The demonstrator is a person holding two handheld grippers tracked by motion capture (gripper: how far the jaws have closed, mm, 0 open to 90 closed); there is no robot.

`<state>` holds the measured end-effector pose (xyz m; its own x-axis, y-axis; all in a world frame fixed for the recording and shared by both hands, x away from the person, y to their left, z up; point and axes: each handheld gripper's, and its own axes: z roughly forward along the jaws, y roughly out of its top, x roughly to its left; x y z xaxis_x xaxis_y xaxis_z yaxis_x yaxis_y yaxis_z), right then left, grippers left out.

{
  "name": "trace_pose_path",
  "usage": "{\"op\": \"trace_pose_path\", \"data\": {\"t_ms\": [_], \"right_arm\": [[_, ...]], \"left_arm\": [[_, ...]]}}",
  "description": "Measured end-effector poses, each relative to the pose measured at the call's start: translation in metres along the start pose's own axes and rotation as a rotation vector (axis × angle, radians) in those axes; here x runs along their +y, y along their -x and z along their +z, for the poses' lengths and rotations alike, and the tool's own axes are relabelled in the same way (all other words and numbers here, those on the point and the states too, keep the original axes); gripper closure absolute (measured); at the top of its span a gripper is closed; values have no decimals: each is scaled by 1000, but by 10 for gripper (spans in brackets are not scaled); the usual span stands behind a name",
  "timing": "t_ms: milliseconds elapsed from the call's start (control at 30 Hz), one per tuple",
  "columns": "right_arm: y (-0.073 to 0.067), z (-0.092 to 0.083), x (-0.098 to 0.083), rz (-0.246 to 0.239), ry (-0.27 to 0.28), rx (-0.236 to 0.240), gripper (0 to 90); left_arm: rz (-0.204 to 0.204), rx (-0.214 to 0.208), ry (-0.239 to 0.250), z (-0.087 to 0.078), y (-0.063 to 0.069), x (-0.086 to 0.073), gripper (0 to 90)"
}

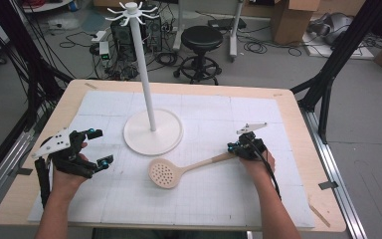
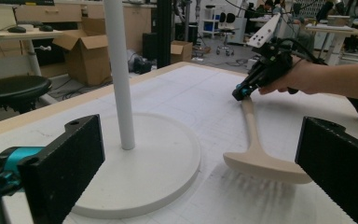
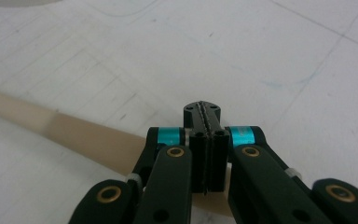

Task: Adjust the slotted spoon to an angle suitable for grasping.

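Observation:
A beige slotted spoon lies on the white mat, its round head near the middle and its handle running right. My right gripper is shut, jaws pressed together with nothing between them, and sits right over the end of the handle. In the left gripper view the right gripper touches the top of the handle's far end, and the spoon's head lies close by. My left gripper stands wide open at the left of the mat, holding nothing, aimed toward the spoon and the stand.
A white hook stand rises from a round base at the mat's middle back, just behind the spoon. The gridded mat covers a wooden table. A black stool and cardboard boxes stand on the floor beyond.

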<state>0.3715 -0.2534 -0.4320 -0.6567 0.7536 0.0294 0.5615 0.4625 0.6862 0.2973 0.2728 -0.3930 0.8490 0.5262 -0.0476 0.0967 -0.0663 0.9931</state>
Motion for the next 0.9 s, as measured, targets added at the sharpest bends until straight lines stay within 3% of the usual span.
{"op": "trace_pose_path", "data": {"t_ms": [300,533,700,733,767,800,833,900], "right_arm": [[-8,-21,-23,-9,5,51,900],[-24,-30,-34,-69,-30,79,900],[-27,-36,-30,-76,17,97,900],[-28,-40,-26,-78,54,106,899],[-28,-40,-26,-78,54,106,899],[-28,-45,-23,-76,100,125,884],[-28,-45,-23,-76,100,125,884],[-29,-52,-20,-85,169,174,803]], "left_arm": [[0,2,0,0,0,0,18],[1,0,-4,1,1,0,18],[2,1,0,0,1,0,18],[1,2,1,0,0,0,18],[2,2,0,0,0,0,18],[3,2,1,-1,0,0,18],[3,2,0,-1,0,1,18],[3,2,1,-1,0,1,18]]}}
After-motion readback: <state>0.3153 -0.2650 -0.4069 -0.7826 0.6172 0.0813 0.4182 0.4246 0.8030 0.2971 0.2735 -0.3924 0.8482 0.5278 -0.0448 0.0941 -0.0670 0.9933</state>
